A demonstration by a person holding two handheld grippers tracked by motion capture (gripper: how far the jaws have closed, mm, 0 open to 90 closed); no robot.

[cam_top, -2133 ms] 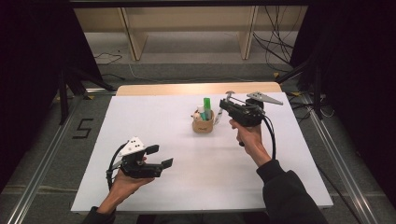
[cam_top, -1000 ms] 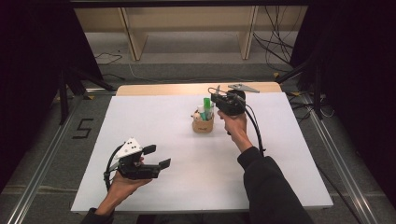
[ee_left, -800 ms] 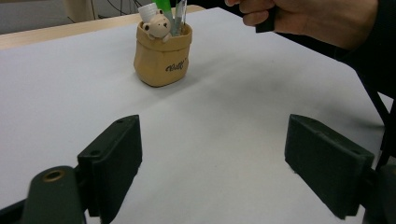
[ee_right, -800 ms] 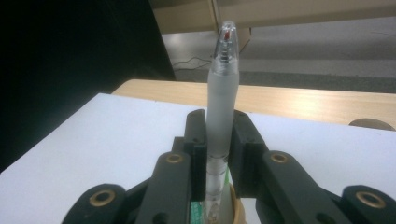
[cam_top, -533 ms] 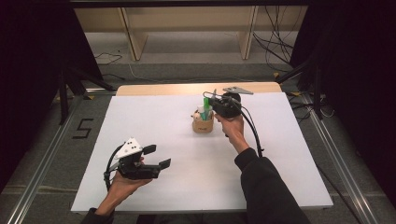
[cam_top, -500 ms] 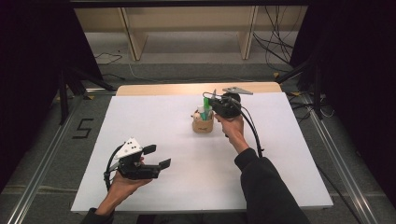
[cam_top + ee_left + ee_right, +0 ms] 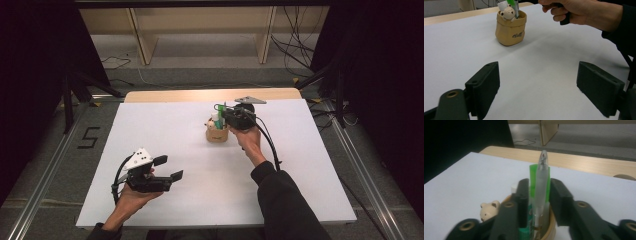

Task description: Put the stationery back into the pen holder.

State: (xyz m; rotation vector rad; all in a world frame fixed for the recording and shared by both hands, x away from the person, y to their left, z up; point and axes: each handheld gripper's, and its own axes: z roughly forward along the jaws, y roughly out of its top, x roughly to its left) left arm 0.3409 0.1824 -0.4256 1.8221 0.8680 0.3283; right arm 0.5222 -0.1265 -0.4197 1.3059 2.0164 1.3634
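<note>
At the desk's [image 7: 165, 130] near edge, my left gripper [image 7: 168, 168] waits low over the white sheet, fingers wide apart and empty. Farther out, my right gripper [image 7: 223, 111] stands over the tan pot [image 7: 510, 31] with its little bear [image 7: 507, 12]. Its fingers have just been opening, and the clear pen [image 7: 541, 182] stands between them, unclamped, upright in the pot beside a green marker [image 7: 532, 173]. I judge the step to be letting go of the pen after dropping it in. The next move calls for lifting straight clear without tipping the pot. Beyond the desk's bare wooden far strip are pale shelving [image 7: 200, 25], floor cables [image 7: 295, 30] and dark curtains.
</note>
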